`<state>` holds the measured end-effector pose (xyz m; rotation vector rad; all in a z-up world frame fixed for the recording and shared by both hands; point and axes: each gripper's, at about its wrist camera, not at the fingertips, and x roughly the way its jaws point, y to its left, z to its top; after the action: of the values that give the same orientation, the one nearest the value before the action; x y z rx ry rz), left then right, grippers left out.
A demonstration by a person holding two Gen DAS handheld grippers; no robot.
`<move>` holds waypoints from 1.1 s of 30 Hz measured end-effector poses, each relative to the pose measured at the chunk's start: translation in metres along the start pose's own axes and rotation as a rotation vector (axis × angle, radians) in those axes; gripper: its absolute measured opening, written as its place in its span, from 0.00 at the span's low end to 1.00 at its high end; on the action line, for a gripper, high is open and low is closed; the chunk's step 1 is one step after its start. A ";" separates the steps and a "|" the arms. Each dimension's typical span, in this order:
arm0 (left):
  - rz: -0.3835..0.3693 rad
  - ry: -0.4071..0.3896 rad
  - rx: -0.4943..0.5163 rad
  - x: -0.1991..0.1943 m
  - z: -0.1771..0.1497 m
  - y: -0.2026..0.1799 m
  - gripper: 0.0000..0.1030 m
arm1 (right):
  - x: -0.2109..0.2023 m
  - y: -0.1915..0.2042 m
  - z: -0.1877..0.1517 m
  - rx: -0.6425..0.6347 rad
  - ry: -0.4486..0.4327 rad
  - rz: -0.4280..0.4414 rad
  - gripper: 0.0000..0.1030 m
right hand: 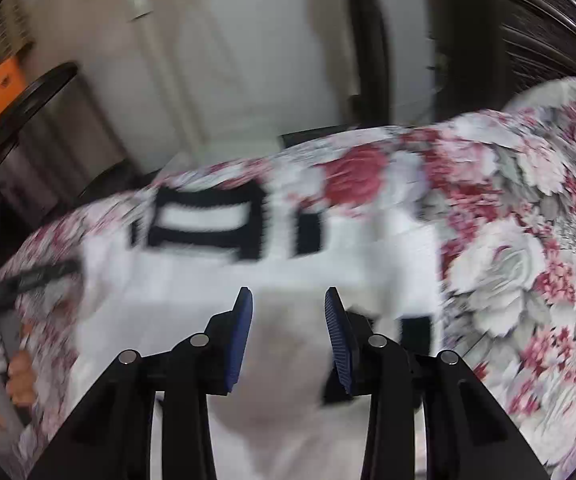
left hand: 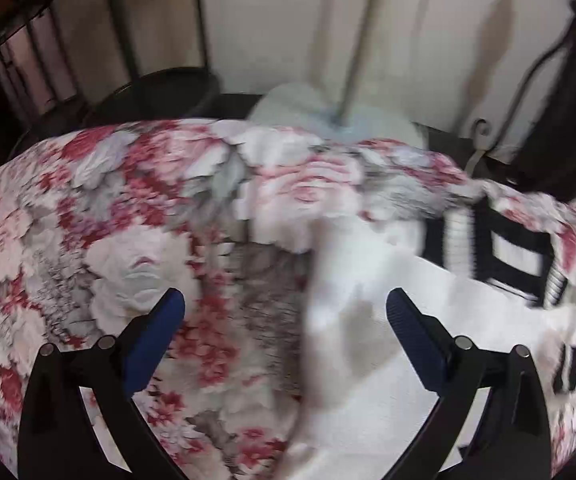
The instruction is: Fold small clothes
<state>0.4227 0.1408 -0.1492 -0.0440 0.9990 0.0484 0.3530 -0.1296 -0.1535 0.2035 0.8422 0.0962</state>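
Here the white garment (left hand: 387, 360) lies on the floral blanket (left hand: 88, 200). The left gripper (left hand: 286, 304) stands wide and empty; the right gripper (right hand: 288, 300) is half-open, with cloth between its pads. This fold may spring back if it snags there.

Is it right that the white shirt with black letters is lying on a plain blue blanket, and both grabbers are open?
Not quite. The blanket is not plain blue: it has red and white flowers, as the left wrist view shows. The white shirt does lie on it, and the left gripper and right gripper are open.
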 end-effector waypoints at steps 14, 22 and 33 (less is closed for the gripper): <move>-0.028 0.055 0.146 0.002 -0.029 -0.008 0.95 | 0.005 -0.004 -0.025 0.071 0.099 -0.003 0.49; -0.024 0.236 0.110 0.004 -0.065 0.011 0.95 | 0.002 0.005 -0.050 -0.031 0.228 -0.059 0.62; -0.061 0.424 0.246 -0.055 -0.172 0.044 0.95 | -0.084 -0.003 -0.085 0.128 0.284 0.065 0.65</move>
<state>0.2462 0.1734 -0.1966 0.1459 1.4201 -0.1455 0.2336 -0.1345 -0.1477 0.3432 1.1257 0.1337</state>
